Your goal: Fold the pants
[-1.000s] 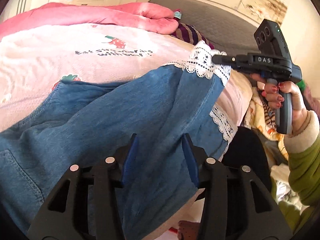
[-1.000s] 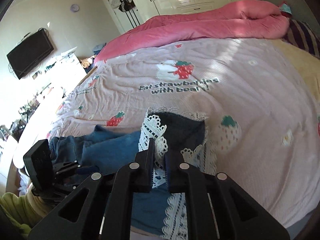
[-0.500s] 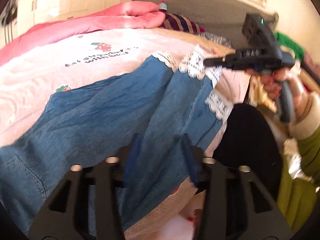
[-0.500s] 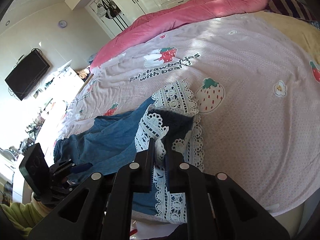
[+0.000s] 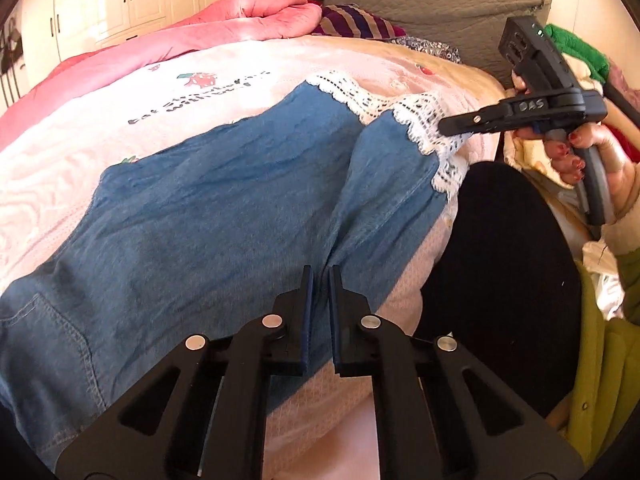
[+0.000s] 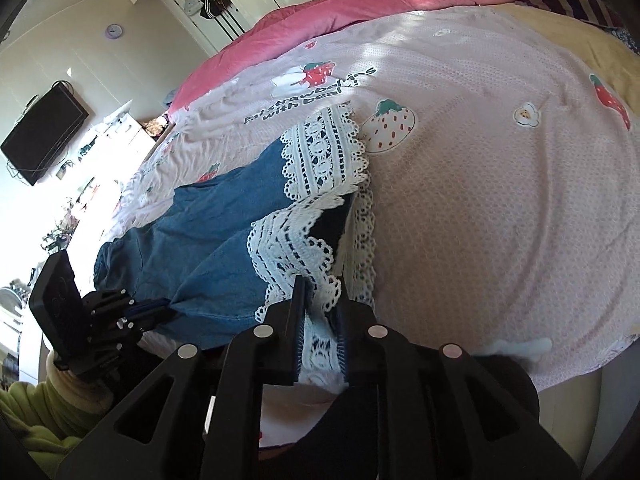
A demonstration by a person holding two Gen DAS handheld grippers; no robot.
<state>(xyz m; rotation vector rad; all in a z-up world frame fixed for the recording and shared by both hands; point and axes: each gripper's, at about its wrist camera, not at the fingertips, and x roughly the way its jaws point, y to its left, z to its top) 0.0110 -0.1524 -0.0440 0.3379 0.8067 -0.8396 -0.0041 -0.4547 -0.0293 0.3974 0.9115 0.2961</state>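
Two legs of the denim pants (image 5: 224, 208) lie together lengthwise on the bed (image 6: 500, 208), none of the crosswise folds made, left gripper (image 5: 319, 276) pinching the denim edge, right gripper (image 6: 320, 304) opening around the lace hem (image 6: 296, 248).

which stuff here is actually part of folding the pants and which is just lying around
Job:
- denim pants, lace cuffs
- left gripper, shut on the pants
- right gripper, jaws opening around a cuff

Lying about:
- pink quilt
- strawberry bedsheet
- striped pillow
- television
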